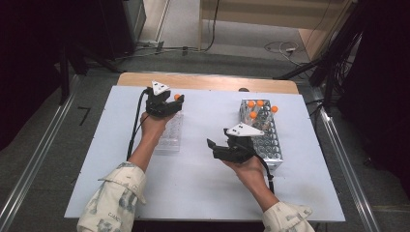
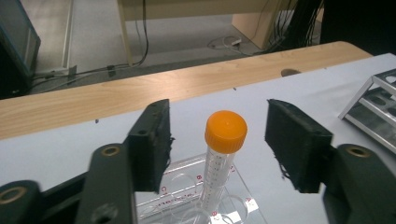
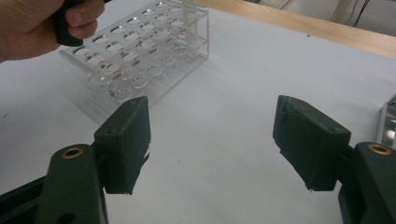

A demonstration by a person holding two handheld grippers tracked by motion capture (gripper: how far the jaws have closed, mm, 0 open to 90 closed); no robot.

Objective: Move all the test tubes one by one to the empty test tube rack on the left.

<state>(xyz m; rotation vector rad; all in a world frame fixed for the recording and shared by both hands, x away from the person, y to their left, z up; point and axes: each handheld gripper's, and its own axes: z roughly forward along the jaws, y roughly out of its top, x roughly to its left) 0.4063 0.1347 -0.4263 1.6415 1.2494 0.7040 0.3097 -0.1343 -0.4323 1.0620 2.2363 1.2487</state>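
Now parted, the left gripper (image 2: 218,140) straddles the orange-capped tube (image 2: 223,156) seated upright in the clear rack (image 2: 187,198), freeing it; right gripper (image 3: 212,140) open, empty

left gripper (image 2: 217,140): jaws apart | right gripper (image 3: 212,144): jaws apart

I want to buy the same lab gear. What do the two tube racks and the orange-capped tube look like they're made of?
The clear rack looks like glossy acrylic: see-through plates. The silver rack looks like metal, probably brushed aluminium or steel: grey sheen. The orange-capped tube looks like clear plastic with printed graduations and a matte, ribbed cap.
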